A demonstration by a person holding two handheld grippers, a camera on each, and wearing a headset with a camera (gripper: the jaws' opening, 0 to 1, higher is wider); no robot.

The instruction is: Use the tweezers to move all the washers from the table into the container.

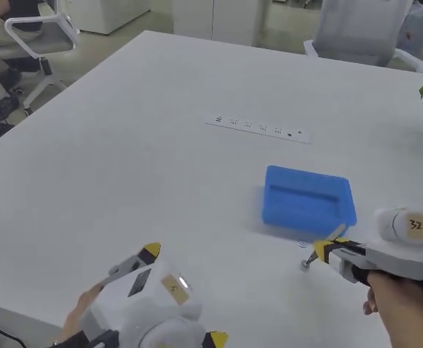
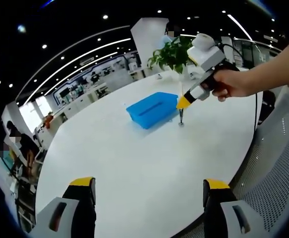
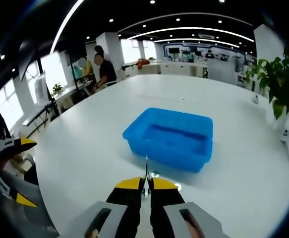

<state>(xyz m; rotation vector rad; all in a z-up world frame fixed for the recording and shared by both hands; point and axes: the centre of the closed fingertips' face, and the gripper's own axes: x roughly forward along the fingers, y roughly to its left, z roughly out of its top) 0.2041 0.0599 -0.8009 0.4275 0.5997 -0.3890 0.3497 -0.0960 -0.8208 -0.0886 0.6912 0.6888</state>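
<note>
Your right gripper (image 3: 145, 183) is pinching the tweezers (image 3: 146, 167), left gripper (image 2: 149, 187) spread empty; that washer (image 3: 155, 174) looks light and slippery, so nip its rim.

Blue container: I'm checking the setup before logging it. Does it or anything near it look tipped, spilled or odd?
Nothing stands out. The blue container sits flat and upright on the table, with washers lying loose beside its near wall. The right gripper is shut on the tweezers, tips down by them.
</note>
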